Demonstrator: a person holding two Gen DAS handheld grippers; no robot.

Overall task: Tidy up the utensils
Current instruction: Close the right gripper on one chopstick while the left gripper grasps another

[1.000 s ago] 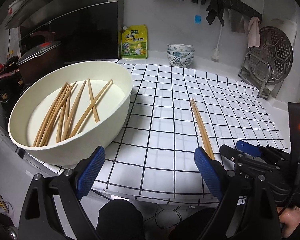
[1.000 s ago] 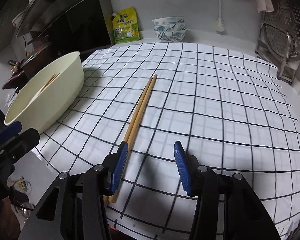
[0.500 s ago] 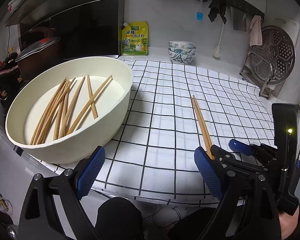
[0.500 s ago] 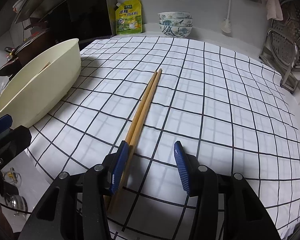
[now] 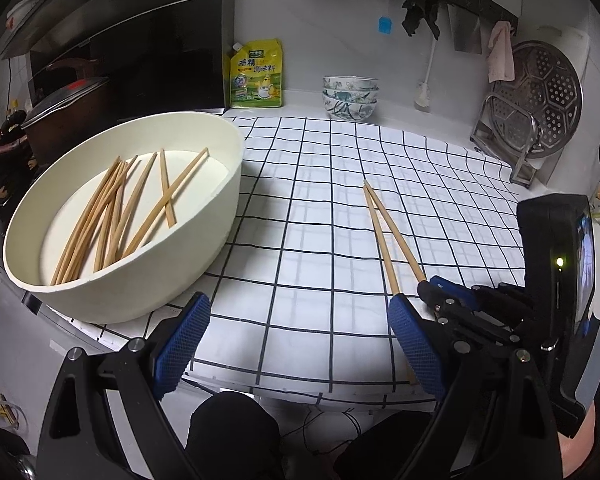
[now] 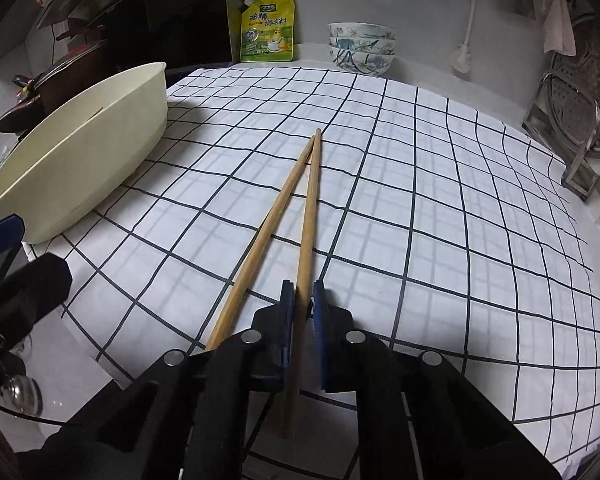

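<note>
1. Kitchen counter with a white black-grid cloth (image 6: 420, 208) spread over it, dark stove area off to the left, white wall behind.
2. Right gripper (image 6: 303, 300) has just been closing, and its blue pads are now pinched tight on one wooden chopstick (image 6: 309, 216) near its thick end. The second chopstick (image 6: 260, 248) lies just left of the jaws, outside them, on the cloth; the two tips meet farther out so the pair makes a narrow V.
3. Left gripper (image 5: 296, 344) sits wide open over the near edge of the cloth, nothing between its pads, not touching anything.
4. Big cream basin (image 5: 220, 216) stands on the left end of the cloth with loose chopsticks (image 5: 116, 216) inside; roughly eight, but they overlap so an exact count isn't possible.
5. Counts for the rest: two chopsticks on the cloth, three stacked patterned bowls (image 5: 350, 98) at the back, one yellow-green seasoning pouch (image 5: 256, 76) against the wall, one perforated steamer plate (image 5: 540, 96) on a rack to the right.
</note>
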